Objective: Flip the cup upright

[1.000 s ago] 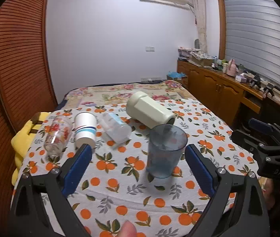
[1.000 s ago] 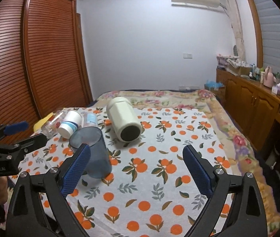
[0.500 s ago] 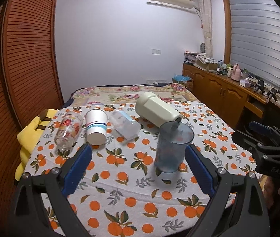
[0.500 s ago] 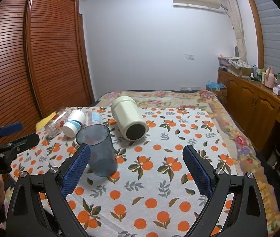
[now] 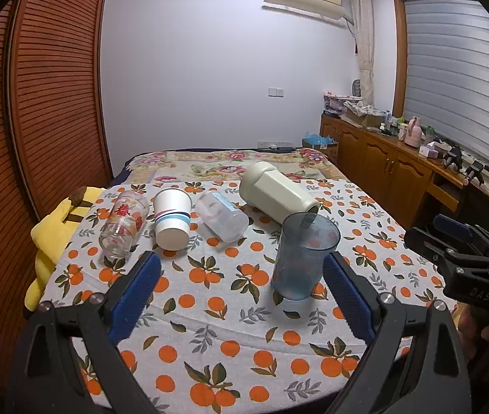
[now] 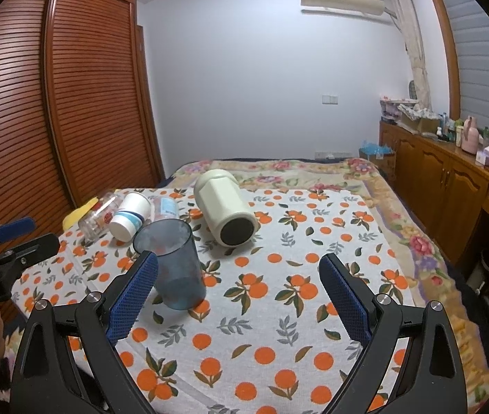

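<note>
A translucent blue cup (image 5: pixel 301 260) stands upright on the orange-print tablecloth (image 5: pixel 209 310); it also shows in the right wrist view (image 6: pixel 175 264). Behind it, several cups lie on their sides: a cream cup (image 5: pixel 275 195), a clear plastic cup (image 5: pixel 222 215), a white paper cup with blue stripes (image 5: pixel 172 219) and a printed glass (image 5: pixel 123 222). My left gripper (image 5: pixel 241 298) is open and empty, held back from the blue cup. My right gripper (image 6: pixel 239 298) is open and empty, to the right of the blue cup.
A yellow cloth (image 5: pixel 51 238) hangs at the table's left edge. A wooden slatted wardrobe (image 5: pixel 37 103) stands on the left. A wooden sideboard (image 5: pixel 399 169) with clutter runs along the right wall. A bed with a floral cover (image 5: pixel 230 162) lies behind the table.
Both grippers have pulled back and risen from the table, so more of the cloth shows. The blue cup stays upright in place. The other cups have not moved.
</note>
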The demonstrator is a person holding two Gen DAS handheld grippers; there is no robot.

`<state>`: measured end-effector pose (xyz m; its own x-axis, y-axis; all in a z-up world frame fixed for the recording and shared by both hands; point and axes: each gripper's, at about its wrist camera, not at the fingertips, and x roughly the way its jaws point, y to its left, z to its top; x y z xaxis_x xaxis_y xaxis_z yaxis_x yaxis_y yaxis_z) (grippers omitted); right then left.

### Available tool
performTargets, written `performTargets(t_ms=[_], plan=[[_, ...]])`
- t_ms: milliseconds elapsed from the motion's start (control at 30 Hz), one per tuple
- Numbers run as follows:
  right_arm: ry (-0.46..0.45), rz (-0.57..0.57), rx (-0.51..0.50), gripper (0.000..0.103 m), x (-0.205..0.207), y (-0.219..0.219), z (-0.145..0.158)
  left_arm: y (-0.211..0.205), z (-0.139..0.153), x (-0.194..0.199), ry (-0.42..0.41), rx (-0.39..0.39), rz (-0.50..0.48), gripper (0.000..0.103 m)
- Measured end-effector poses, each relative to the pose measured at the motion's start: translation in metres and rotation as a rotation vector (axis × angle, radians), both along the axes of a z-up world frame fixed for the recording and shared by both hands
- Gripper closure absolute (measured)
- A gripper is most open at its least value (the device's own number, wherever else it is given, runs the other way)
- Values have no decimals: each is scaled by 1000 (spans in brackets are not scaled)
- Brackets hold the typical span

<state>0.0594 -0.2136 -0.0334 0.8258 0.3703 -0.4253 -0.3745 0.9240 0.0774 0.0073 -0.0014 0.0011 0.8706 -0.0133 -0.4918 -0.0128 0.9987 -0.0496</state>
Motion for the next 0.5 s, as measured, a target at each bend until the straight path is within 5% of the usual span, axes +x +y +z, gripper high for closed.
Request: performTargets(t_ms=[500], plan=[[-19, -1, -7, 7, -4, 1, 4, 2, -1, -4, 4, -3, 9, 8]])
